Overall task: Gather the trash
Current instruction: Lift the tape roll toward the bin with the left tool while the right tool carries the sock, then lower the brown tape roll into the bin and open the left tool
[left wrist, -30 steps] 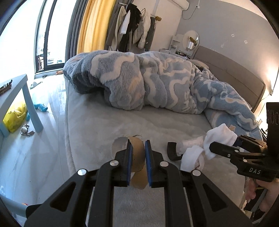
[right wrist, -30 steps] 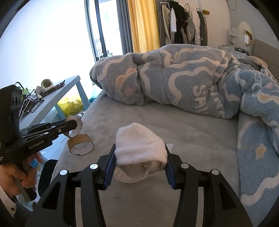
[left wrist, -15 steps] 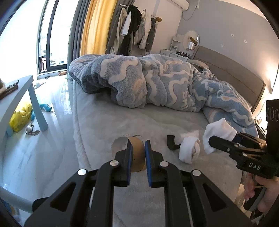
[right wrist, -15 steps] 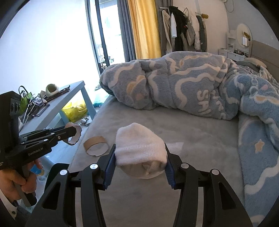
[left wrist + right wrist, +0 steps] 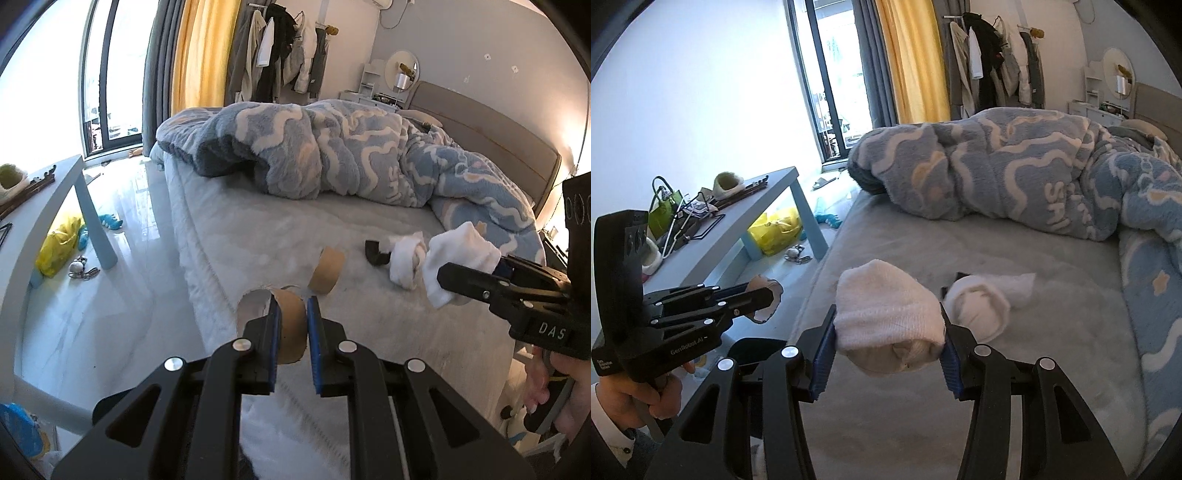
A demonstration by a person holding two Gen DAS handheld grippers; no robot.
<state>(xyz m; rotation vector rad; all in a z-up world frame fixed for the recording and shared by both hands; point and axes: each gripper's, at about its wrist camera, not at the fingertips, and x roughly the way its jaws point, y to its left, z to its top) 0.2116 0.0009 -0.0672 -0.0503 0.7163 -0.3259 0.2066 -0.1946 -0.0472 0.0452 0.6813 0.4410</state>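
A: Left wrist cam first. What's the left gripper doing?

B: Clamped tight on a brown cardboard tape ring, pads pinching the ring's wall. It's held up off the bed, over the bed's near edge.

A: Anything else on the bed?

B: A 2nd cardboard ring stands on edge on the grey sheet, just past the held one. To the right of it, a white sock bundle w/ a small black thing touching its left side; can't tell what that is. Blue wavy blanket heaped further back.

A: Right gripper in that view?

B: Yes, comes in from the right edge, gripping a rolled white sock, held in the air.

A: OK, right wrist cam.

B: Right gripper is closed on that rolled white sock, both blue pads pressed into its sides, jaws partway apart around it. Sock bundle lies on the sheet just behind, to the right. Left gripper shows at left w/ the tape ring, a hand on its grip. Blue table w/ clutter beside the bed, yellow bag under it.
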